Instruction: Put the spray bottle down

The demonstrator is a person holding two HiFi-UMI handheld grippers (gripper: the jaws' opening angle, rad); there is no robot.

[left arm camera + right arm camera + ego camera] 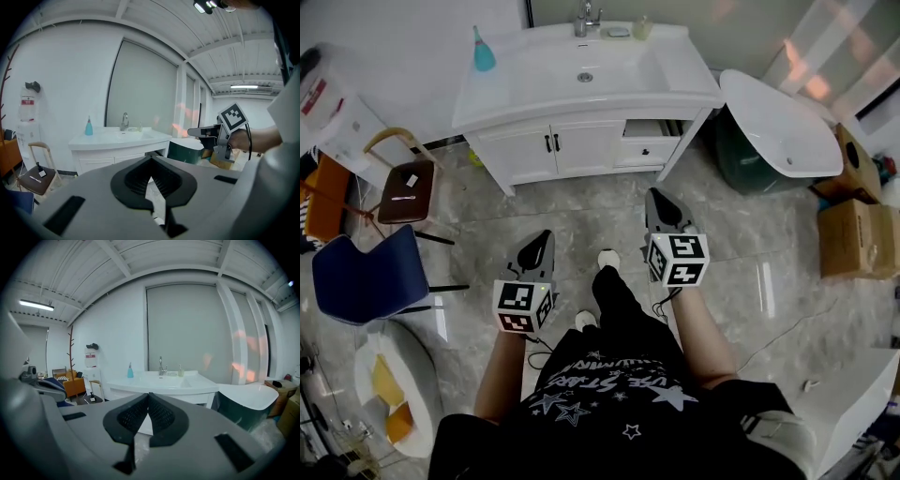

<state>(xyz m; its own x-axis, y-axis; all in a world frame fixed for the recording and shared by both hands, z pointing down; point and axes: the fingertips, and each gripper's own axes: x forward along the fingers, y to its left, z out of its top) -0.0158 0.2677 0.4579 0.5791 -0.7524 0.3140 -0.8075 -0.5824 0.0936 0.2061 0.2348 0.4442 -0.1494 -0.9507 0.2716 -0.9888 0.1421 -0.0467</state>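
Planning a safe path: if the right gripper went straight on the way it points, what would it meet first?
Probably the white vanity cabinet, near its part-open drawer; nothing shows between it and the right gripper, though depth is unclear.

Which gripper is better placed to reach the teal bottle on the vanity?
Left, likely. The bottle stands at the vanity's left end, on the left gripper's side; the right gripper sits farther across. Both are shut and empty.

The head camera is looking steeply down from overhead, the white vanity (525, 150) sitting at upper centre — both gripper cameras are facing it nearly level.
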